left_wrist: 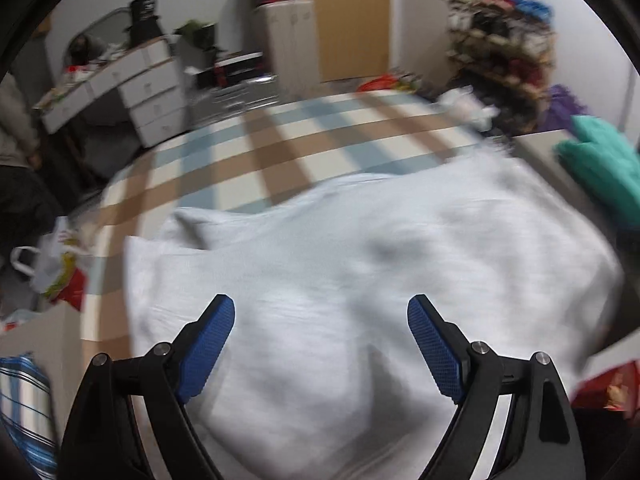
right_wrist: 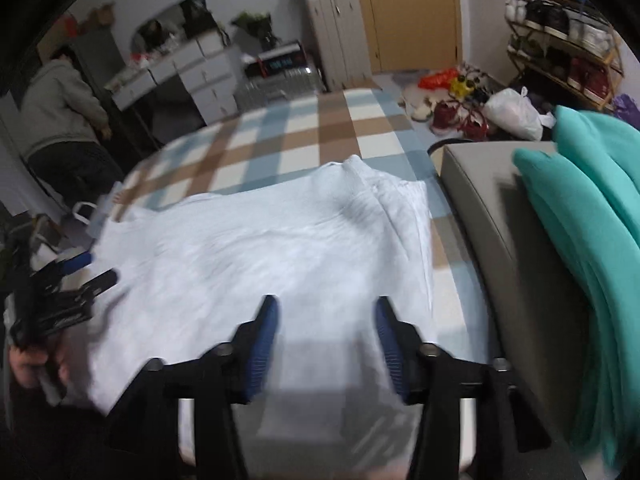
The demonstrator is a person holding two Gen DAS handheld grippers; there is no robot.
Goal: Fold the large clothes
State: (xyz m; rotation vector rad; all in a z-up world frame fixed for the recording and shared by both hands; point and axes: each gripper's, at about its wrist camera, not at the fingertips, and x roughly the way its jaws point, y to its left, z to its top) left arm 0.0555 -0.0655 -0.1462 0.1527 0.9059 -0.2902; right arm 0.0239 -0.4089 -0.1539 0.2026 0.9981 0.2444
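A large white garment [left_wrist: 360, 248] lies spread and partly folded on a bed with a blue, brown and white checked sheet [left_wrist: 304, 140]. My left gripper [left_wrist: 320, 308] hovers over the garment's near part, open, with nothing between its blue pads. In the right wrist view the same garment [right_wrist: 260, 240] fills the middle, its folded edge running along the right side. My right gripper [right_wrist: 326, 308] stands open above the garment's near edge, holding nothing. The left gripper [right_wrist: 90, 268] shows at the garment's left edge, with a hand [right_wrist: 28, 364] on its handle.
A grey padded bed end [right_wrist: 500, 220] carries stacked teal cloth [right_wrist: 592, 208] on the right. A person in a grey top [right_wrist: 60, 104] stands at the far left by a white dresser [right_wrist: 200, 76]. A shoe rack [right_wrist: 560, 44] and bags [right_wrist: 512, 114] lie beyond the bed.
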